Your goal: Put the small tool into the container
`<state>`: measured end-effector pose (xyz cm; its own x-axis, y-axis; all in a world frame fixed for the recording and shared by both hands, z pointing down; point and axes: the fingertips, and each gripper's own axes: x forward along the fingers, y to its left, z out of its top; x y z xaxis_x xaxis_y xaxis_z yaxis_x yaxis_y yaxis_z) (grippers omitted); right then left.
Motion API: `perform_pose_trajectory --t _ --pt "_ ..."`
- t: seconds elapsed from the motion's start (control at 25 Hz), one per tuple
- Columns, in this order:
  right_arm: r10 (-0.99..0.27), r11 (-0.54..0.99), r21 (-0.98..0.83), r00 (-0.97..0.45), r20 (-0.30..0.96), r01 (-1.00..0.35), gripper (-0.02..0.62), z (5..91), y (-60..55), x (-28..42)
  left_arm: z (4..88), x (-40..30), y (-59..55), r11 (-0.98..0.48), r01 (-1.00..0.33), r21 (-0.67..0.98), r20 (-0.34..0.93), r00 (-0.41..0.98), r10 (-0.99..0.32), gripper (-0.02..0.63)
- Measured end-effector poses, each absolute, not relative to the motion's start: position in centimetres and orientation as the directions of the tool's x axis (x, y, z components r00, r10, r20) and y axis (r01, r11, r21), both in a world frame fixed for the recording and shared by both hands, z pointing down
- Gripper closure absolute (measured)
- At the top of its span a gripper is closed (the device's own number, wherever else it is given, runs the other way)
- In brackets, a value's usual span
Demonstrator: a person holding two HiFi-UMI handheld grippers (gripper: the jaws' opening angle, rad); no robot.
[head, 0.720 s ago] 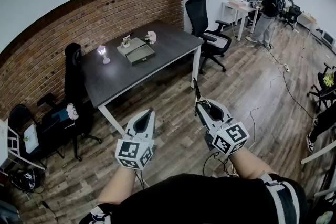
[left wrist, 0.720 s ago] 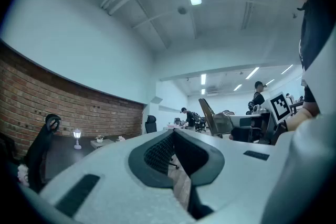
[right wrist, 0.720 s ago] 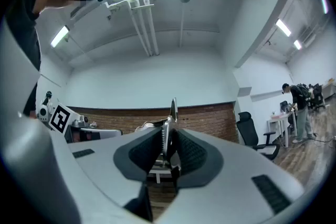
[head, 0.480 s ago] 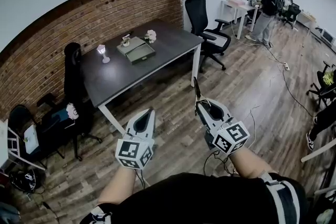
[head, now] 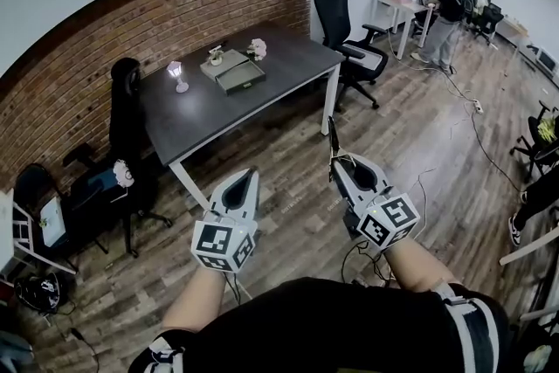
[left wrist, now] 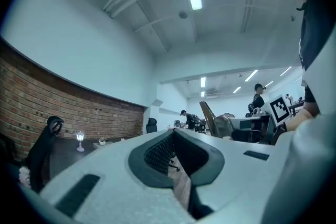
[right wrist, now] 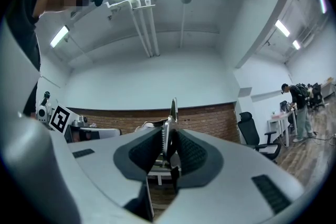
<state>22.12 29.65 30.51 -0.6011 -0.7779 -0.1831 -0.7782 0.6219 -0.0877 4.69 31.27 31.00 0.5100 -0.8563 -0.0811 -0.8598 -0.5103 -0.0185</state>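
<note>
My right gripper (head: 335, 163) is shut on a thin flat metal tool (head: 329, 138) that sticks out past its tips, held over the wooden floor short of the table. In the right gripper view the tool (right wrist: 169, 131) stands upright, clamped between the dark pads of that gripper (right wrist: 169, 139). My left gripper (head: 251, 175) is alongside it, jaws together with nothing between them; the left gripper view shows its pads (left wrist: 157, 150) meeting at the tip. The shallow grey container (head: 236, 71) lies on the far part of the dark table (head: 210, 113), well beyond both grippers.
A small lamp (head: 179, 75) and two little flower pots (head: 256, 48) stand by the container. Black office chairs sit at the table's right end (head: 348, 29) and left side (head: 125, 113). A person (head: 447, 6) stands at a white desk far right. Cables (head: 476, 113) trail over the floor.
The head view has shifted a little, so the table and both grippers sit slightly lower and further right in the picture. The right gripper's hold on the tool is unchanged.
</note>
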Motion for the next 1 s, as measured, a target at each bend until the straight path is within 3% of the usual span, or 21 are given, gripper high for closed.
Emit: perform_pose_trajectory --t 0.44,1.0 --pt "-0.796 0.596 -0.084 -0.575 -0.187 -0.798 0.506 31.1 30.8 19.4 31.6 0.8 32.6 -0.519 -0.855 -0.025 -0.079 0.519 -0.851 0.597" --pt "-0.807 0.584 -0.094 -0.566 -0.167 -0.806 0.506 31.9 27.0 19.8 32.7 1.0 29.0 -0.522 -0.851 -0.045 -0.051 0.524 -0.85 0.598"
